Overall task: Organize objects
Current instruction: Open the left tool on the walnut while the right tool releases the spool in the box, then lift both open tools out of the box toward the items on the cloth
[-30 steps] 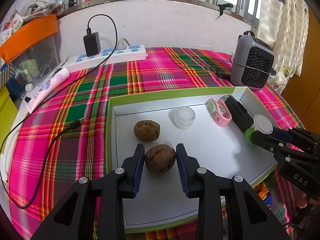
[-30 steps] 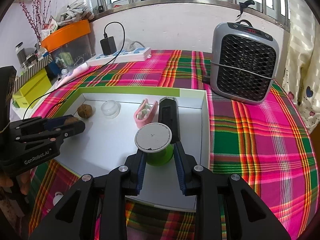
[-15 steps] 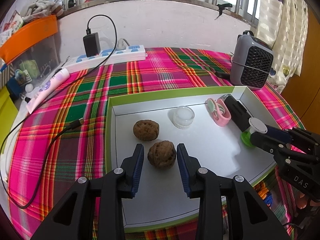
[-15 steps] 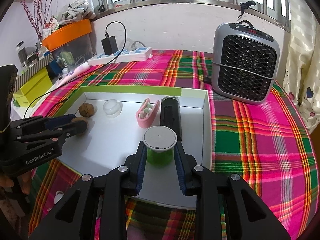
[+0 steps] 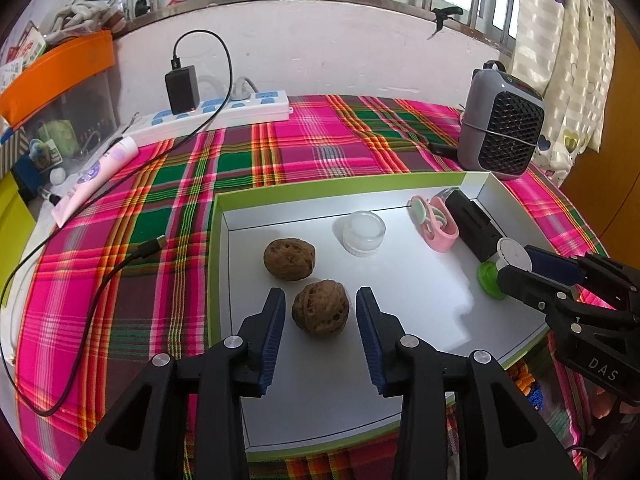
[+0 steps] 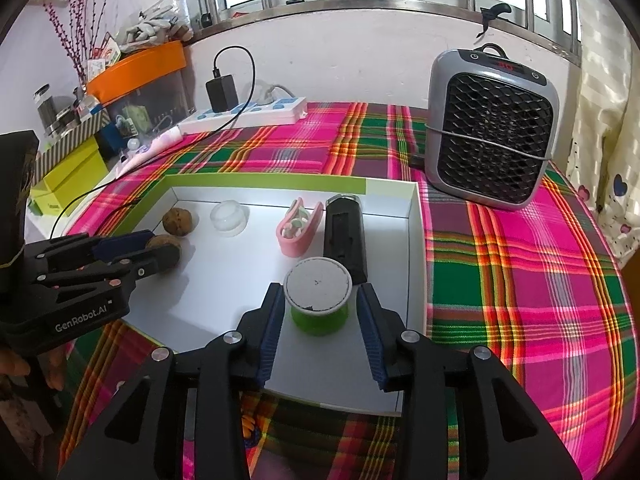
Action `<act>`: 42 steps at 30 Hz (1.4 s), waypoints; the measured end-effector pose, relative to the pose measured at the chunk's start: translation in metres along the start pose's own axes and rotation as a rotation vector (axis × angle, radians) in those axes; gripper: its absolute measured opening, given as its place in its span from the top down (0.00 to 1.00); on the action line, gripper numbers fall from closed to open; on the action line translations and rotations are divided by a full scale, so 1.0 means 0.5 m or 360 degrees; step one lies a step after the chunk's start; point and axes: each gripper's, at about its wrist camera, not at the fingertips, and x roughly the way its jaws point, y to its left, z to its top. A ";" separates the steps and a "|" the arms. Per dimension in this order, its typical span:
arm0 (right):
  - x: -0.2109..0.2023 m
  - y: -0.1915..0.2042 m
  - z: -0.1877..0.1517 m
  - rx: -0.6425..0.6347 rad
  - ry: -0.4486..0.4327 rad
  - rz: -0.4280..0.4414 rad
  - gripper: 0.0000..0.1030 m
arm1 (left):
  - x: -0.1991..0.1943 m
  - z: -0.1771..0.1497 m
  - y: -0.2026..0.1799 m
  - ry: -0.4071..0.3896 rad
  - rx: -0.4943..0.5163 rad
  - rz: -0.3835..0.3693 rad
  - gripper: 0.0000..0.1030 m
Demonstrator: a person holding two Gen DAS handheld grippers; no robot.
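Showing pink tube [image 5: 96, 178] only left wrist view.

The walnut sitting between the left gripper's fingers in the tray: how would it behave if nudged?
The walnut is roundish, so it would probably roll on the tray's smooth white floor. Its ridged, hard-looking shell likely grips well between the ribbed fingers. It looks small and probably light.

Bare white floor across near middle of green-rimmed white cardboard tray [image 5: 224, 216]: open passage. Far side crowded: two brown walnuts [image 5: 289, 259], clear round lidded jar [image 5: 363, 233], pink silicone pouch [image 5: 438, 227], black rectangular case [image 5: 472, 226]. Grey mesh-fronted heater [image 6: 490, 136] blocks beyond right corner.
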 end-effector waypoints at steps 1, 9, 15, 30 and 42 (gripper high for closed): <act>0.000 0.000 0.000 0.0004 -0.0001 -0.0001 0.62 | -0.002 0.000 0.000 -0.0001 -0.0001 0.0000 0.66; -0.005 0.003 -0.004 0.0011 -0.0006 0.0001 0.57 | -0.011 -0.002 -0.001 -0.0020 -0.0018 0.0018 0.60; -0.010 0.004 -0.009 0.0019 -0.0014 -0.0001 0.57 | -0.024 -0.006 -0.003 -0.0031 -0.0022 0.0028 0.59; -0.045 0.010 -0.017 0.0057 -0.0065 0.0008 0.57 | -0.074 -0.018 -0.007 -0.0103 -0.0034 0.0064 0.59; -0.086 0.023 -0.032 0.0066 -0.0096 0.0011 0.57 | -0.124 -0.044 -0.008 -0.0143 -0.0061 0.0046 0.59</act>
